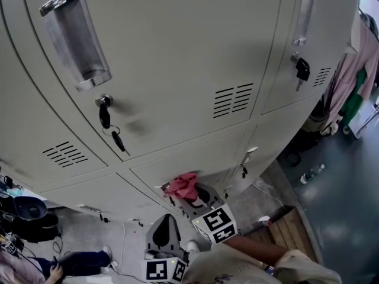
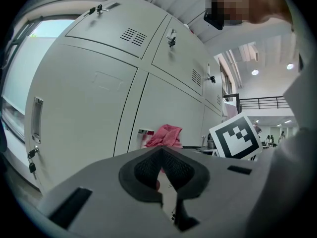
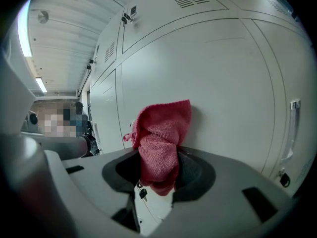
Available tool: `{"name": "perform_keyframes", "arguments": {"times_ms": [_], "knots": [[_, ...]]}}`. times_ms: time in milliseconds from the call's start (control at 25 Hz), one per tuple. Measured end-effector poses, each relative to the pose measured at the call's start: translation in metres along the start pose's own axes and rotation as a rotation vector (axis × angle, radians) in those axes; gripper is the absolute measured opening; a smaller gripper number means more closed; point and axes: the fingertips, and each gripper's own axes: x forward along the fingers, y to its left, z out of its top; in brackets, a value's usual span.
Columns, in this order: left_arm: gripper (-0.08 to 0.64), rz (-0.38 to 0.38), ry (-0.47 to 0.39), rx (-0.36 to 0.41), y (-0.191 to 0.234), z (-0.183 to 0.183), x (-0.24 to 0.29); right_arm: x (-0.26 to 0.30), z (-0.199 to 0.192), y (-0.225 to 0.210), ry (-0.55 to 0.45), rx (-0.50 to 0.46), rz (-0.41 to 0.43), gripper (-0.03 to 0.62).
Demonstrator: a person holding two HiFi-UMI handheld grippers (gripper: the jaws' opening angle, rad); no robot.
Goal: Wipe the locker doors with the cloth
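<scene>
A red cloth (image 1: 183,186) is bunched in my right gripper (image 1: 189,195), low in the head view, and presses against a grey locker door (image 1: 195,158). In the right gripper view the cloth (image 3: 159,143) sticks up out of the right gripper (image 3: 159,175), whose jaws are shut on it, and touches the door (image 3: 223,83). My left gripper (image 1: 166,222) hangs lower and to the left, off the lockers. Its jaws (image 2: 161,155) meet at the tips with nothing held. From there the cloth (image 2: 165,135) shows against the lockers.
Keys hang from locks (image 1: 106,114) (image 1: 302,70) beside recessed handles (image 1: 77,37). Another handle (image 3: 293,128) lies right of the cloth. On the floor are a wooden crate (image 1: 284,223), a bottle (image 1: 311,173) and a person's legs (image 1: 77,262). Clothes (image 1: 349,81) hang at right.
</scene>
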Motion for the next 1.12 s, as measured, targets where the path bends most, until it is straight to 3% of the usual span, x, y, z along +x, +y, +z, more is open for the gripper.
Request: {"name": "perform_keyframes", "arguments": {"times_ms": [760, 1120], "knots": [[0.006, -0.044, 0.021, 0.021, -0.026, -0.007, 0.008, -0.047, -0.006, -0.104, -0.013, 0.023, -0.217, 0.158], [0.006, -0.055, 0.028, 0.014, -0.032, -0.011, 0.009, -0.058, -0.014, -0.126, 0.006, 0.02, -0.258, 0.158]]}}
